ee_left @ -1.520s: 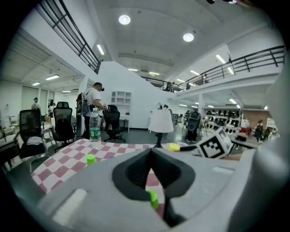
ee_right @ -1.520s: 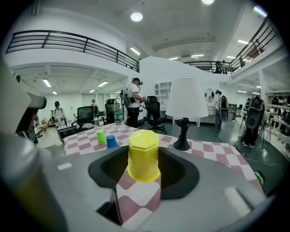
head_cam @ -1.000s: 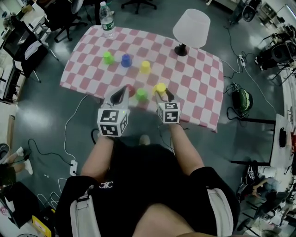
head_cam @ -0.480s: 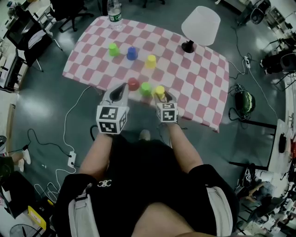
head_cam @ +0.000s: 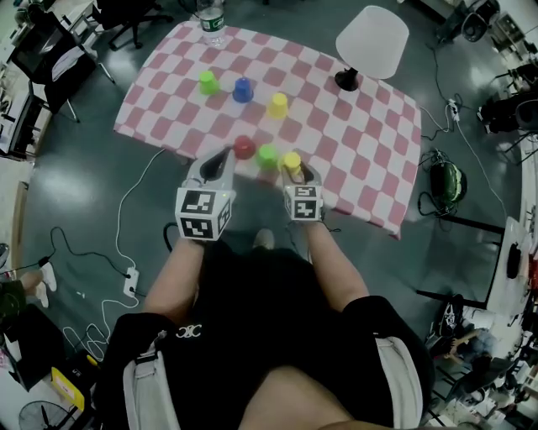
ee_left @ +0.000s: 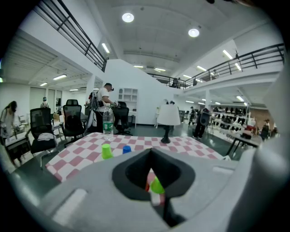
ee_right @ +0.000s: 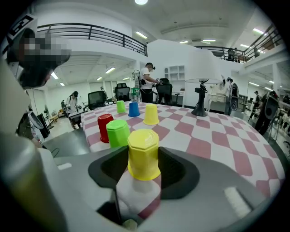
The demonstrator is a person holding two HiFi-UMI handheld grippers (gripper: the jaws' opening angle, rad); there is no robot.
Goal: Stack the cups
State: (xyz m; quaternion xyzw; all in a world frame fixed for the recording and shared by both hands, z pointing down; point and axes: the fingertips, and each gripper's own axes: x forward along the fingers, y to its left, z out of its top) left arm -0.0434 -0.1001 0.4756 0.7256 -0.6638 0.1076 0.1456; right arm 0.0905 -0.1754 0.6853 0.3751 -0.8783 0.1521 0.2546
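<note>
Six upturned cups are on the pink-checked table (head_cam: 361, 143). At the back stand a green cup (head_cam: 208, 81), a blue cup (head_cam: 243, 89) and a yellow cup (head_cam: 277, 105). By the front edge stand a red cup (head_cam: 245, 148) and a green cup (head_cam: 267, 155). My right gripper (head_cam: 294, 170) is shut on a second yellow cup (ee_right: 144, 154), low over the cloth just right of that green cup (ee_right: 118, 132). My left gripper (head_cam: 225, 156) is shut and empty, its tips just in front of the red cup. Through its notch (ee_left: 151, 150) I see slivers of green and red.
A white lamp (head_cam: 371, 38) stands at the table's back right and a water bottle (head_cam: 212, 17) at the back left. The cloth hangs over the front edge near my grippers. Office chairs, cables and a power strip lie on the floor around.
My right gripper has come down with the yellow cup, which now sits lower and closer beside the front green cup. The left gripper has stayed put.
</note>
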